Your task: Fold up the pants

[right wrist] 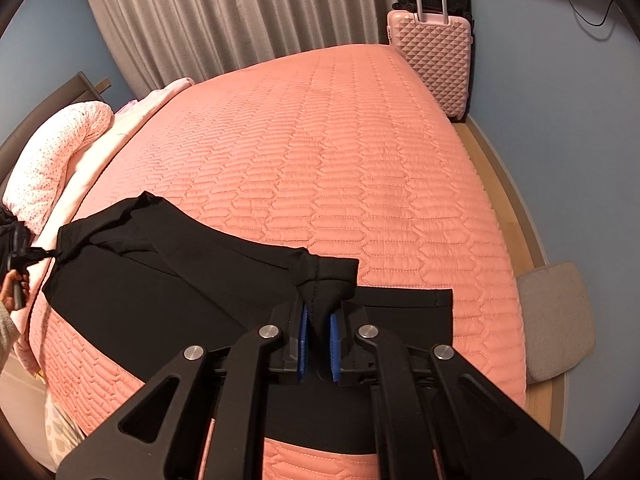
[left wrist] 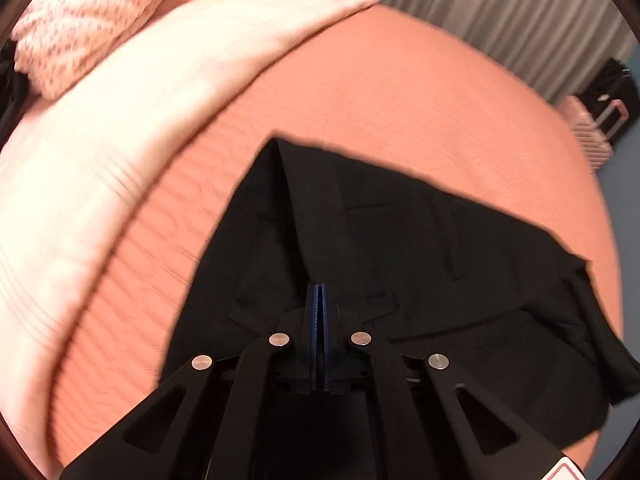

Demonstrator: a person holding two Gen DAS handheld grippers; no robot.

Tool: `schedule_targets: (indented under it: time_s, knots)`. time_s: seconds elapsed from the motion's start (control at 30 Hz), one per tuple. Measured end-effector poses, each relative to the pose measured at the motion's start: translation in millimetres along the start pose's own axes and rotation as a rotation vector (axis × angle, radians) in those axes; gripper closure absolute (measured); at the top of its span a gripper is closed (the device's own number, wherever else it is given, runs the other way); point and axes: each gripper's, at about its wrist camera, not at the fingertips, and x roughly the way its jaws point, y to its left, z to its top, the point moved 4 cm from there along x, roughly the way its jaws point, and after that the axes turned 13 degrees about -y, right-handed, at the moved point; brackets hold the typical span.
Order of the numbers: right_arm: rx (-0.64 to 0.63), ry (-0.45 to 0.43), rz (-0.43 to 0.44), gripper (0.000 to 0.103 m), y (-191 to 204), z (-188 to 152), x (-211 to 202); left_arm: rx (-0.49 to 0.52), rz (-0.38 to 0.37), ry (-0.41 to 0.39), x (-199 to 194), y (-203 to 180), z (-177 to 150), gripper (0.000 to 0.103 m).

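You will find nothing to read here — no word, label, brand mark or number shows in either wrist view. The pink suitcase (right wrist: 434,56) beyond the far corner of the bed (right wrist: 360,152) carries only its embossed diamond pattern — no logo you could make out.

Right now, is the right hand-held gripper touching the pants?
Touching. The right wrist view shows the right hand-held gripper with its blue pads clamped on a bunched fold of the black pants.
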Motion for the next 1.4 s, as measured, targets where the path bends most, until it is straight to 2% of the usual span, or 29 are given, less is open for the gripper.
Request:
schedule_targets:
  time_s: [0.07, 0.13, 0.2, 0.33, 0.37, 0.4, 0.43, 0.5, 0.57, 0.6, 0.67, 0.7, 0.73, 0.77, 0.87, 0.93, 1.03, 1.13, 1.23, 1.33, 1.37, 1.4]
  knots:
    - [-0.009, -0.014, 0.006, 0.095, 2.5, 4.0, -7.2, 0.021, -0.06, -0.043, -36.7, 5.8, 15.3, 0.103]
    - [-0.018, -0.025, 0.009, 0.095, 5.1, 8.1, -13.6, 0.086, -0.017, -0.07, -62.6, 8.7, 21.8, 0.103]
    - [-0.023, -0.023, 0.008, 0.095, 6.1, 9.4, -15.3, 0.152, 0.027, -0.061, -78.0, 13.0, 23.0, 0.103]
    - [-0.022, -0.028, 0.011, 0.095, 10.1, 8.8, -19.0, 0.126, 0.002, -0.031, -91.0, 20.6, 12.4, 0.103]
    - [-0.021, -0.029, 0.01, 0.095, 10.7, 7.8, -18.9, 0.114, 0.005, -0.004, -83.5, 22.3, 2.6, 0.094]
    - [-0.012, -0.03, 0.012, 0.095, 10.5, 6.6, -18.1, 0.106, -0.005, 0.038, -69.8, 20.7, -9.8, 0.078]
    - [-0.007, -0.03, 0.011, 0.095, 10.6, 5.6, -17.5, 0.102, -0.004, 0.057, -56.1, 18.5, -18.9, 0.073]
    - [-0.002, -0.024, 0.008, 0.095, 9.1, 3.4, -15.3, 0.082, -0.015, 0.062, -30.5, 13.8, -29.1, 0.072]
    - [-0.003, -0.018, 0.001, 0.095, 8.2, 2.0, -14.1, 0.03, -0.038, 0.089, -6.6, 14.4, -35.1, 0.056]
    - [0.004, -0.014, -0.001, 0.095, 7.0, 1.7, -13.6, 0.013, -0.018, 0.087, 4.2, 16.5, -36.0, 0.056]
    - [0.005, -0.012, -0.006, 0.095, 5.8, 2.1, -12.9, -0.019, 0.002, 0.081, 19.3, 19.4, -33.9, 0.056]
    - [0.006, -0.01, -0.007, 0.095, 5.9, 1.9, -12.2, -0.041, -0.018, 0.086, 26.7, 19.2, -33.4, 0.059]
    - [0.004, -0.007, -0.011, 0.095, 6.7, 1.8, -11.1, -0.044, -0.03, 0.099, 31.5, 17.7, -33.9, 0.068]
    - [0.003, -0.006, -0.011, 0.095, 7.9, 1.7, -10.3, -0.033, -0.044, 0.122, 35.8, 14.9, -35.5, 0.099]
    - [-0.002, -0.009, -0.013, 0.095, 9.8, 3.9, -11.6, 0.055, -0.058, 0.123, 22.9, 8.0, -30.9, 0.102]
    - [-0.01, -0.019, -0.011, 0.095, 11.4, 7.3, -15.8, 0.076, -0.122, 0.097, -7.2, 9.3, -18.8, 0.102]
    - [-0.034, -0.042, -0.002, 0.095, 15.0, 13.2, -26.0, 0.118, -0.149, 0.06, -51.7, 18.5, -1.7, 0.101]
    - [-0.095, -0.022, -0.016, 0.095, 18.6, 9.4, -26.7, 0.216, -0.109, 0.08, -80.7, 37.1, 0.7, 0.101]
    - [-0.133, 0.049, -0.039, 0.095, 13.3, -15.5, -9.6, 0.354, 0.037, 0.184, -61.2, 61.0, -25.3, 0.098]
    - [-0.08, 0.101, -0.074, 0.094, -6.1, -43.2, 7.0, 0.358, 0.194, 0.299, -13.1, 89.4, -59.8, 0.093]
    - [-0.06, 0.11, -0.09, 0.094, -13.2, -50.0, 9.2, 0.344, 0.223, 0.307, -3.3, 94.3, -67.8, 0.093]
    - [-0.043, 0.113, -0.109, 0.093, -21.8, -56.1, 8.7, 0.322, 0.252, 0.274, -1.1, 96.2, -68.8, 0.093]
